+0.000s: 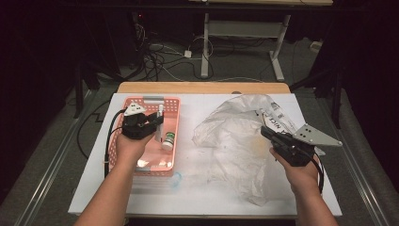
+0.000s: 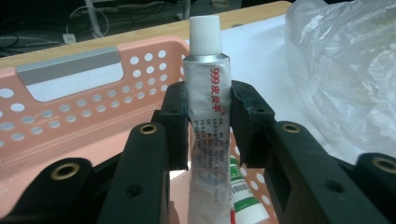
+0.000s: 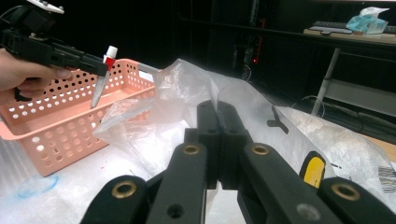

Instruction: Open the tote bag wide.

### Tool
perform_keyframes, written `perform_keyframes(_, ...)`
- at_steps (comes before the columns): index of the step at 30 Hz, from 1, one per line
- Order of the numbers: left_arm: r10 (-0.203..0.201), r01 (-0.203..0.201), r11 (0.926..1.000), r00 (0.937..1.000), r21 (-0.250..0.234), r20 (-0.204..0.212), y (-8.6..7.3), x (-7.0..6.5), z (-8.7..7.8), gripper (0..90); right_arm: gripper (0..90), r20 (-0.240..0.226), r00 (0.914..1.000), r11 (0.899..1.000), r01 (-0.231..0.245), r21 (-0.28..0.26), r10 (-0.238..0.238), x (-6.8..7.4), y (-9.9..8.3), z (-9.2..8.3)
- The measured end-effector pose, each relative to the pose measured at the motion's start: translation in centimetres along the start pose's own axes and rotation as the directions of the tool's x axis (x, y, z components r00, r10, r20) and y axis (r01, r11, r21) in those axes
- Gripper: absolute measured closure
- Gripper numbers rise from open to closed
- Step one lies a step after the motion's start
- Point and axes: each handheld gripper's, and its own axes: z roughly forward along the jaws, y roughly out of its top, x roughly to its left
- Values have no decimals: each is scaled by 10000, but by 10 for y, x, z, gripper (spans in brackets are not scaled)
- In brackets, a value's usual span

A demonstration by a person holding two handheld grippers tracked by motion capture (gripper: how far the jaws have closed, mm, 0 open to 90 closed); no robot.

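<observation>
Nearest you, your right tongs (image 3: 218, 140) are clenched on a fold of the plastic bag (image 1: 235, 136) spread over the right of the desk (image 1: 188, 188). Farther off on the left, your left tongs (image 2: 208, 121) grasp the ointment tube (image 2: 208, 107) by its middle, its long axis upright, cap up, above the pink basket (image 1: 141, 169). A small bottle (image 1: 168, 140) lies in the basket just beside it. The left hand is the nearer one to the basket; the tube's tail points straight down into it.
</observation>
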Motion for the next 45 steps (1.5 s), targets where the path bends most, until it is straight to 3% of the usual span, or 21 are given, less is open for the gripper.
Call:
perform_keyframes(7,-17,18,9999,9999,-139,110,0,-8,-15,672,900,-9,10000,10000,15,-41,-15,-1,0,-1)
perform_keyframes(21,738,-730,9945,9972,-746,84,-12,-34,-36,672,900,-130,9999,10000,22,-6,-22,2,-2,2)
perform_keyframes(27,718,-688,9921,9971,-1046,259,-11,-37,-48,673,900,-75,10000,9999,23,-105,-24,2,1,-1)
perform_keyframes(45,1018,-889,9857,9912,-1434,847,-3,-60,-54,672,900,-88,9999,9997,111,-235,-113,3,5,-2)
